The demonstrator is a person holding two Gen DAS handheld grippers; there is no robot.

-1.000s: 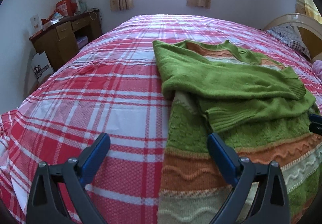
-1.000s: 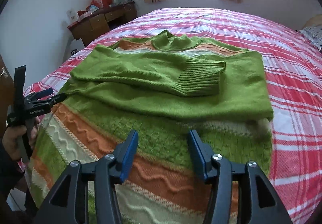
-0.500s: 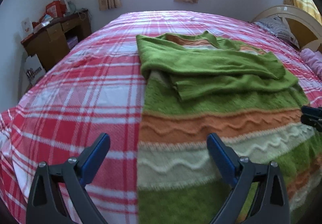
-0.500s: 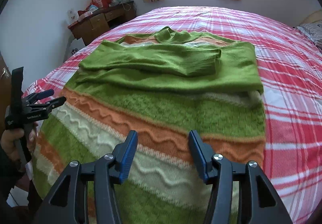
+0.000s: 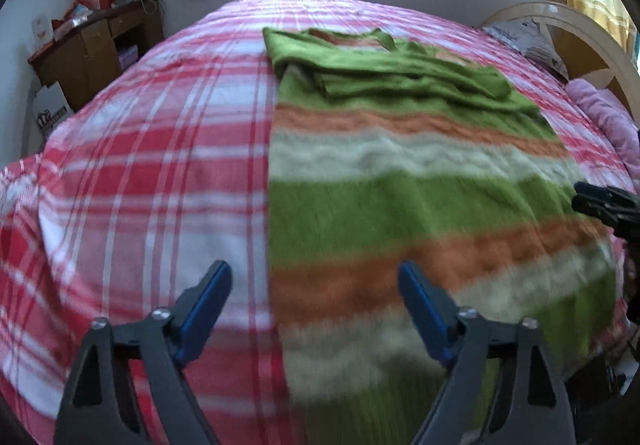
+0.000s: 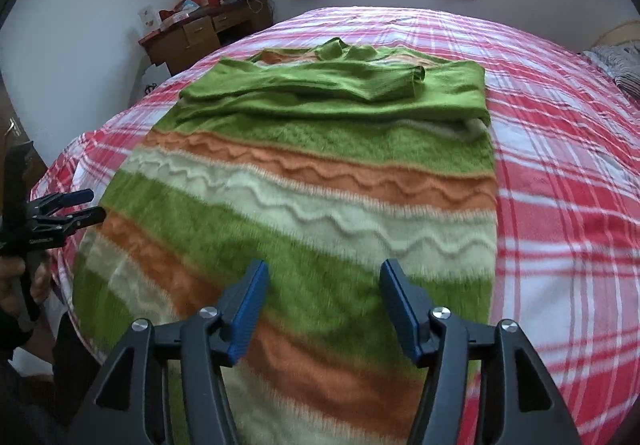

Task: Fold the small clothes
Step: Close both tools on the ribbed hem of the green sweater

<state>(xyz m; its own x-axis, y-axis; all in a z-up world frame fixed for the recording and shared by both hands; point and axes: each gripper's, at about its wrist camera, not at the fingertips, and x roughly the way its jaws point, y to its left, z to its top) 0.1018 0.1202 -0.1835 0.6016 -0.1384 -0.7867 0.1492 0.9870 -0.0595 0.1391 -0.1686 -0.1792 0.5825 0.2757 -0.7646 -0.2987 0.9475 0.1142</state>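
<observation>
The left claw is closing, still spread, straddling the sweater's left edge without pinching it. The right claw is opening, empty, hovering over the sweater's lower stripes. The sweater is lying flat on the bed, bare plaid lying open along both sides.

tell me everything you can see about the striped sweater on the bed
The sweater is a fuzzy knit in green, orange and cream bands with wavy raised ridges. It lies flat on the red plaid bedspread, collar toward the window, hem toward the cameras. Both plain green sleeves are folded across the chest, one over the other. Nothing grips it.
</observation>
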